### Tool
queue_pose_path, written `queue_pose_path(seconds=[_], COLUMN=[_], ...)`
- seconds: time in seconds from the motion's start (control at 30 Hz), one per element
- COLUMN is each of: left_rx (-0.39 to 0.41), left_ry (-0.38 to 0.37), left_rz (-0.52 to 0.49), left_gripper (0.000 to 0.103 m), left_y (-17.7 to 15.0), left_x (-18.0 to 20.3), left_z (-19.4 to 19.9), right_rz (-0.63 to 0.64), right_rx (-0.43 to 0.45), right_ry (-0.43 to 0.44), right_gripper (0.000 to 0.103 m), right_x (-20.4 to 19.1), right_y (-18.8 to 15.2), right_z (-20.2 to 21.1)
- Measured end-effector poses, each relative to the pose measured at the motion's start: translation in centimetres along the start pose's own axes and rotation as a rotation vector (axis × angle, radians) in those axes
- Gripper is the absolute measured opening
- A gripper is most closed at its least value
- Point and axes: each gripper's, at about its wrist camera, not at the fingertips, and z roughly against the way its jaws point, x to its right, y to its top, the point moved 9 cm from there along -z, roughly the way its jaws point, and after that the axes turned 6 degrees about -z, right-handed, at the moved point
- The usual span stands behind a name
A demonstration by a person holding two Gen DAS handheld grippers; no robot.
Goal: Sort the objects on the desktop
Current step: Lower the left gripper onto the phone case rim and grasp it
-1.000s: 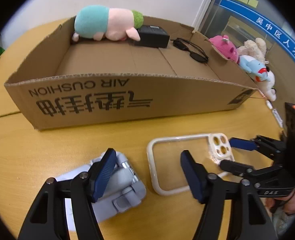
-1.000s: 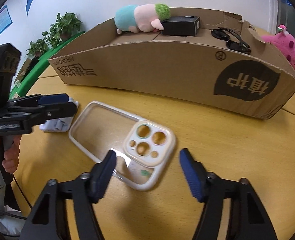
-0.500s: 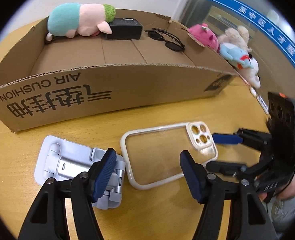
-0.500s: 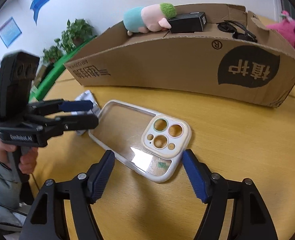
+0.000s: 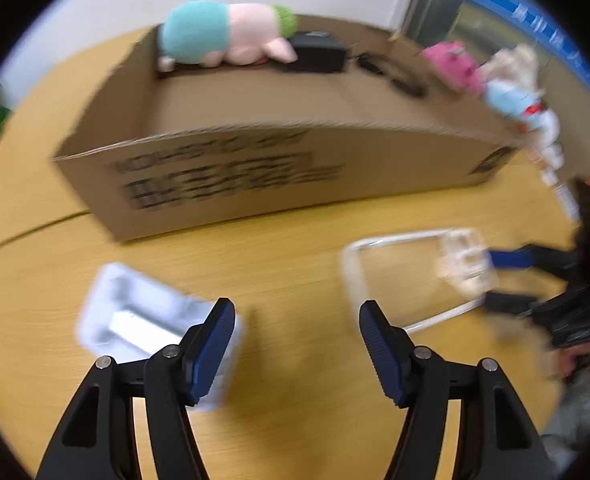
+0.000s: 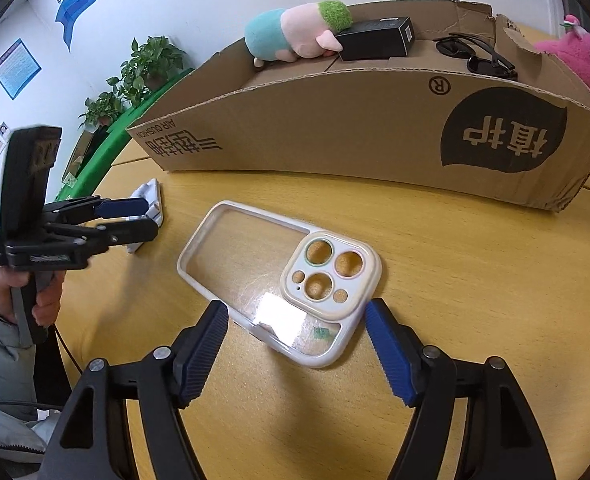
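Observation:
A clear phone case (image 6: 279, 276) with a cream camera block lies flat on the wooden table; it also shows blurred in the left wrist view (image 5: 415, 276). My right gripper (image 6: 295, 356) is open, its fingers either side of the case's near end. A grey folding phone stand (image 5: 143, 316) lies at the left; it also shows in the right wrist view (image 6: 149, 204). My left gripper (image 5: 295, 344) is open and empty, just right of the stand. The cardboard box (image 6: 335, 128) holds a plush pig (image 6: 295, 32), a black box (image 6: 375, 38) and sunglasses (image 6: 475, 54).
Pink and pale plush toys (image 5: 491, 76) sit beyond the box's right end. A pink plush (image 6: 579, 60) shows right of the box. Potted plants (image 6: 135, 76) stand behind the table. The round table's edge (image 6: 71, 344) curves at the left.
My left gripper has swung left, away from the phone case toward the stand; its view is now blurred. My right gripper has closed in on the case's near end.

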Motion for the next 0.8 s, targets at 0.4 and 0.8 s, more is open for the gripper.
queue_pose_path(seconds=[0.4, 0.8], left_rx=[-0.003, 0.134], left_ry=[-0.154, -0.21], left_rz=[0.08, 0.128], left_gripper=[0.065, 0.065], left_y=[1.4, 0.7], left_x=[3.3, 1.7], left_z=[-2.6, 1.4], right_rz=[0.018, 0.091], right_rx=[0.024, 0.123], right_ry=[0.041, 0.096], right_gripper=[0.074, 0.074], right_x=[-1.5, -4.2], right_y=[1.2, 0.9], right_z=[0.0, 2.6])
